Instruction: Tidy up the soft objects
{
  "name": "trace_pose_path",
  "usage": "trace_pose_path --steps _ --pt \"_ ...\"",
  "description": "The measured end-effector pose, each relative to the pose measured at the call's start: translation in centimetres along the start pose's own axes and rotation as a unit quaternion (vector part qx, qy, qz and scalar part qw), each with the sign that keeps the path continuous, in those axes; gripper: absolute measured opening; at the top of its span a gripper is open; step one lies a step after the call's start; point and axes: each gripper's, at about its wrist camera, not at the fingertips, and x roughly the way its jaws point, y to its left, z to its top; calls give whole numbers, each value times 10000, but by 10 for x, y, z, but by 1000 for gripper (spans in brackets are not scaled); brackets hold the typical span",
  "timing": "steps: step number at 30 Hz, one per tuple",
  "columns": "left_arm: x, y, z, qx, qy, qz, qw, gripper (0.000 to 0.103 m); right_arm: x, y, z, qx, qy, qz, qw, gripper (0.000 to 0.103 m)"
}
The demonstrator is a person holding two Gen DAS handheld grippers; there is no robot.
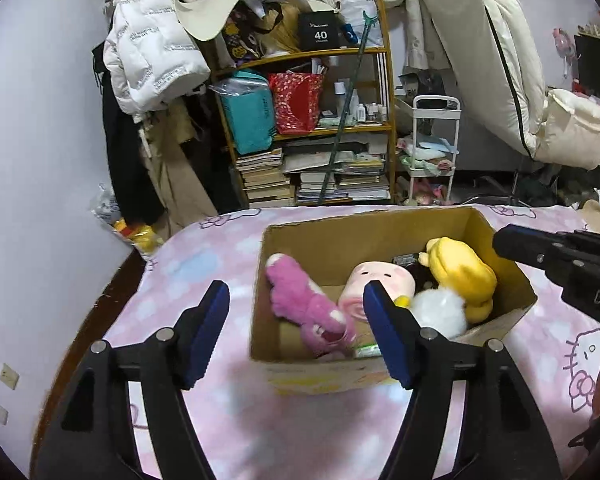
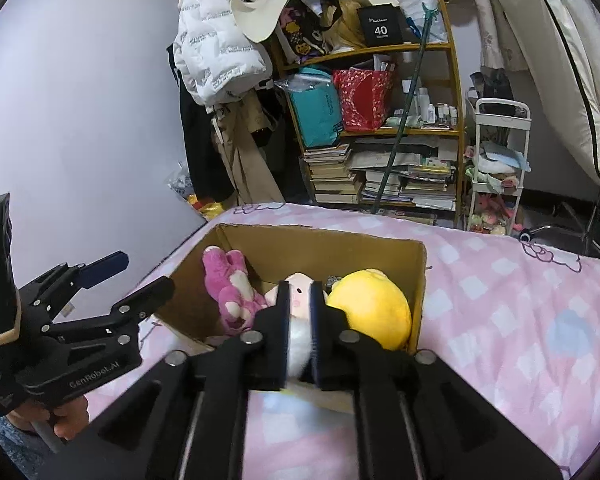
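A cardboard box (image 1: 380,226) stands on the pink bed cover. In it lie a pink plush (image 1: 304,304), a pale pink round plush (image 1: 370,282), a yellow plush (image 1: 462,270) and a white fluffy plush (image 1: 440,312). My left gripper (image 1: 296,306) is open and empty, held just before the box's near wall. My right gripper (image 2: 300,300) has its fingers nearly together over the box's near edge; whether they pinch the white plush (image 2: 300,340) cannot be told. In the right wrist view the box (image 2: 320,246), pink plush (image 2: 230,292) and yellow plush (image 2: 370,306) show too.
The bed cover (image 1: 204,264) ends at a wooden edge on the left, by the wall. Behind stand a cluttered wooden shelf (image 1: 312,120), hanging coats (image 1: 148,60), a white trolley (image 1: 432,152) and a leaning mattress (image 1: 488,48).
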Motion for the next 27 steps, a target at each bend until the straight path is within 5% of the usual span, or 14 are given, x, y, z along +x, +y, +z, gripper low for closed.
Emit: trace_pose_path --steps 3,14,27 --pt "-21 5 -1 -35 -132 131 9998 83 -14 2 -1 -71 -107 -82 9999 39" --pt "-101 15 -11 -80 -533 173 9984 95 -75 15 0 -263 -628 -408 9968 103" --pt "-168 32 -34 -387 -1165 561 9909 97 -135 27 -16 -446 -1143 -720 9898 103"
